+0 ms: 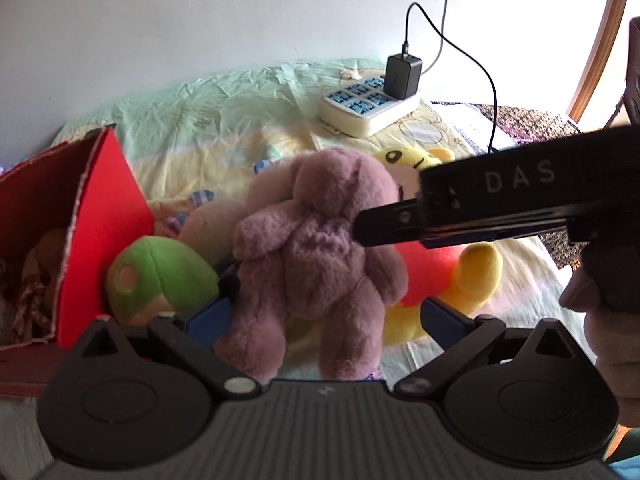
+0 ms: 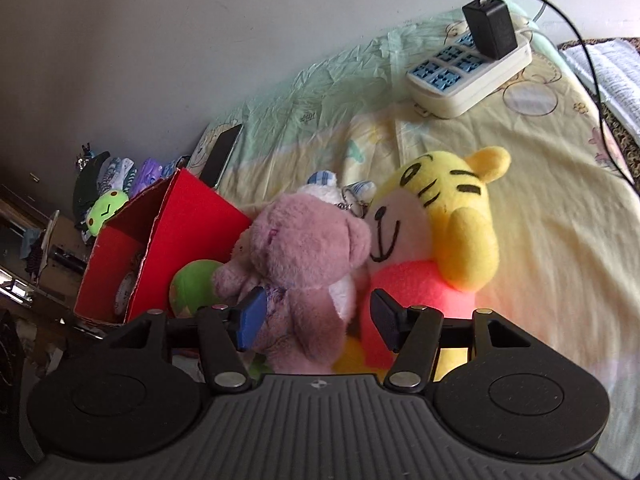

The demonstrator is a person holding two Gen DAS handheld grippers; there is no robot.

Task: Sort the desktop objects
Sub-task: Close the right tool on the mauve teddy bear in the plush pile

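A purple plush bear [image 1: 316, 248] stands upright between the fingers of both grippers. My left gripper [image 1: 324, 312] is open with its blue pads on either side of the bear's legs, not squeezing. My right gripper [image 2: 316, 316] is open around the bear [image 2: 304, 280] too; its left pad touches the bear's side and its right pad stands apart. A yellow tiger plush [image 2: 448, 240] in a pink shirt sits right of the bear. A green plush ball [image 1: 160, 276] lies to its left. A red cardboard box [image 1: 100, 240] holding toys stands open at the left.
A white power strip [image 1: 368, 108] with a black charger and cables lies at the back on the pale bedsheet. A phone [image 2: 220, 156] lies behind the box. The right gripper's body [image 1: 520, 196] crosses the left wrist view. Clutter lies beyond the bed's left edge.
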